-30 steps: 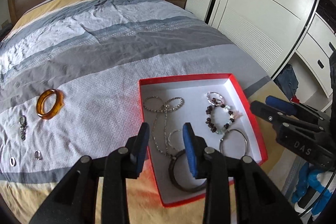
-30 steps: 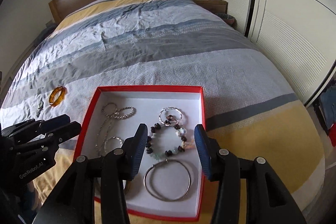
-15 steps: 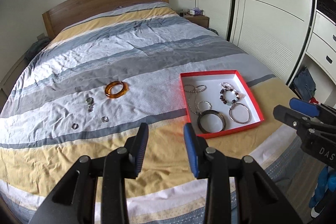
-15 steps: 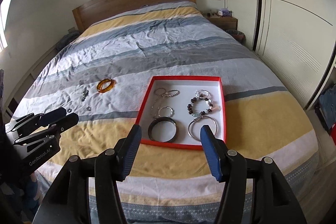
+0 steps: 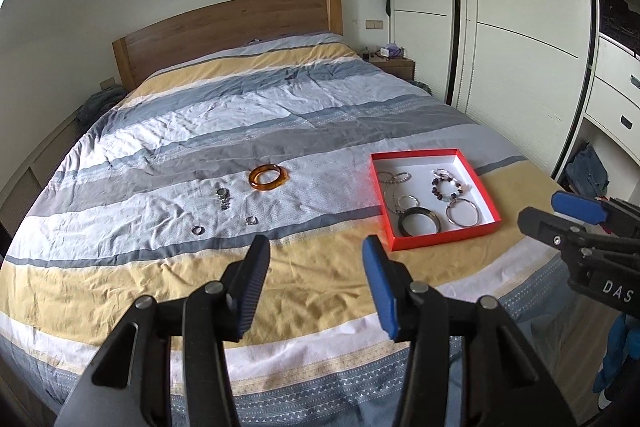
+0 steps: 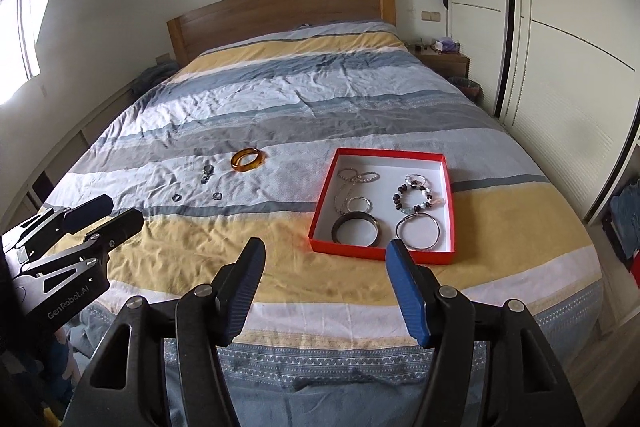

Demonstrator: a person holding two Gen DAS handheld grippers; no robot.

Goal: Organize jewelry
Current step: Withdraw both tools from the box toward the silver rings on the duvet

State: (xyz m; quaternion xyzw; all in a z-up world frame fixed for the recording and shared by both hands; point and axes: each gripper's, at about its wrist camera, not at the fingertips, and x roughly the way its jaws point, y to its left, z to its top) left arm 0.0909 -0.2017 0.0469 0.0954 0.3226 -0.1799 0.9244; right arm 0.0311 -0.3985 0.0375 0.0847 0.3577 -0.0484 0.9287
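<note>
We hold both grippers above the foot of the bed (image 5: pixel 304 275), clear of all items. The left gripper (image 5: pixel 316 259) has just been opening and its jaws stand spread with nothing between them; the right gripper (image 6: pixel 324 263) likewise, jaws spread and empty. The red box (image 6: pixel 447 183) lies on the bed and already contains chains, a beaded bracelet and bangles. Still outside it, well to its left on the bedcover: the amber bangle (image 5: pixel 268 177), a small clasp piece (image 5: pixel 223 197) and two rings (image 5: pixel 197 229). We judge the step in hand to be selecting the next loose item. The next move calls for lowering one gripper over the amber bangle and closing across its rim
</note>
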